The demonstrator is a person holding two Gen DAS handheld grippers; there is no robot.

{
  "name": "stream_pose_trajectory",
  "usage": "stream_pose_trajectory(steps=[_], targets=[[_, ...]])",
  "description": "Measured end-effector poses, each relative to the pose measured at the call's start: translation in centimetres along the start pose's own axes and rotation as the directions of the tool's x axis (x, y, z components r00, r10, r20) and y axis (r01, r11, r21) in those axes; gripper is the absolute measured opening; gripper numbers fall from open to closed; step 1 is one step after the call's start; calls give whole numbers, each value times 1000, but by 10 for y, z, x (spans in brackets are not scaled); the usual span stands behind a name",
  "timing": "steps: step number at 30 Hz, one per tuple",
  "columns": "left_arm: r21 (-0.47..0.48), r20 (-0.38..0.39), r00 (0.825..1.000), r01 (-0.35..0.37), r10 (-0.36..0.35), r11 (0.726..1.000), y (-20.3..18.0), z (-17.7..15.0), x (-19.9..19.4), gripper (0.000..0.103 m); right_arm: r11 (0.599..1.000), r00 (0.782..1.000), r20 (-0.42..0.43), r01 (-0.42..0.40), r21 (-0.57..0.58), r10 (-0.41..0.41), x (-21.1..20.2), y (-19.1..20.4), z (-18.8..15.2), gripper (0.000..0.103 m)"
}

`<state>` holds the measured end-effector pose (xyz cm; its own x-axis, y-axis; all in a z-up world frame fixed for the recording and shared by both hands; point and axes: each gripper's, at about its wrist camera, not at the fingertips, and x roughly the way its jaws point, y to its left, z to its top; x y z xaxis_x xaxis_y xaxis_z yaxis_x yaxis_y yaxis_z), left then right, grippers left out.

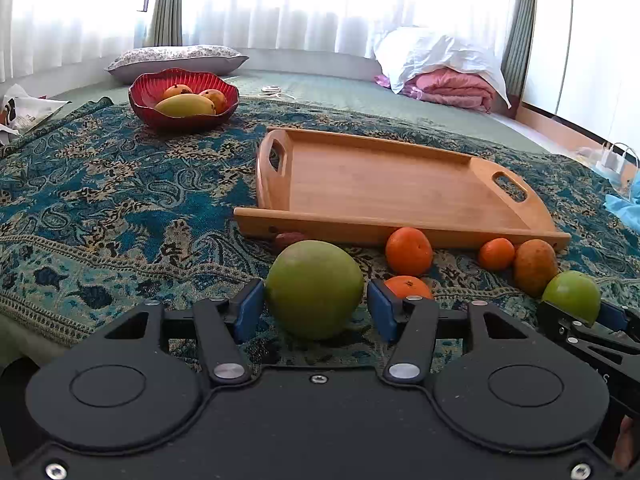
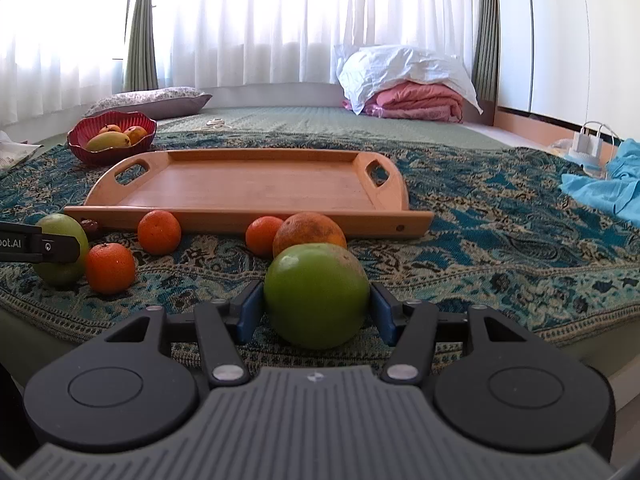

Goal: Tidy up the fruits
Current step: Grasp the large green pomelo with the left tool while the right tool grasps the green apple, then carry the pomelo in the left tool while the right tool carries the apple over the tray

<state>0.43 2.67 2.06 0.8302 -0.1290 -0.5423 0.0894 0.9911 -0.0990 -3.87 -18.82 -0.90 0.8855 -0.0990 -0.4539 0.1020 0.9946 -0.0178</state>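
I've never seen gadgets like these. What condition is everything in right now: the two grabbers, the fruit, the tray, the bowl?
Left gripper: closed on the left green fruit, which sits on the cloth.
Right gripper: closed on the right green fruit, also on the cloth.
Wooden tray: flat, empty.
Red bowl: upright, holding mangoes.
Small oranges: three, loose before the tray.
Big orange: loose, against the tray.
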Motion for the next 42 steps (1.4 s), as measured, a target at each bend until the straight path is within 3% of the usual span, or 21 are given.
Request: stream_pose_trajectory(steps=[7, 15, 21, 31, 42], targets=[[-38, -43, 999, 15, -17, 999, 6, -2, 18, 56, 1000, 1000, -20, -7, 12, 7, 8, -3, -1, 60], [-22, -6, 1000, 13, -13, 1000, 4, -2, 21, 55, 1000, 1000, -13, -9, 11, 9, 12, -3, -3, 59], [24, 33, 999, -3, 2, 1000, -2, 5, 11, 55, 999, 998, 53, -17, 35, 15, 2, -4, 4, 59], [45, 80, 996, 27, -31, 999, -9, 46, 12, 55, 997, 993, 106, -57, 55, 51, 16, -8, 48, 59], [47, -2, 996, 91, -91, 995, -18, 92, 54, 55, 985, 995, 7, -99, 144, 100, 79, -34, 95, 59]])
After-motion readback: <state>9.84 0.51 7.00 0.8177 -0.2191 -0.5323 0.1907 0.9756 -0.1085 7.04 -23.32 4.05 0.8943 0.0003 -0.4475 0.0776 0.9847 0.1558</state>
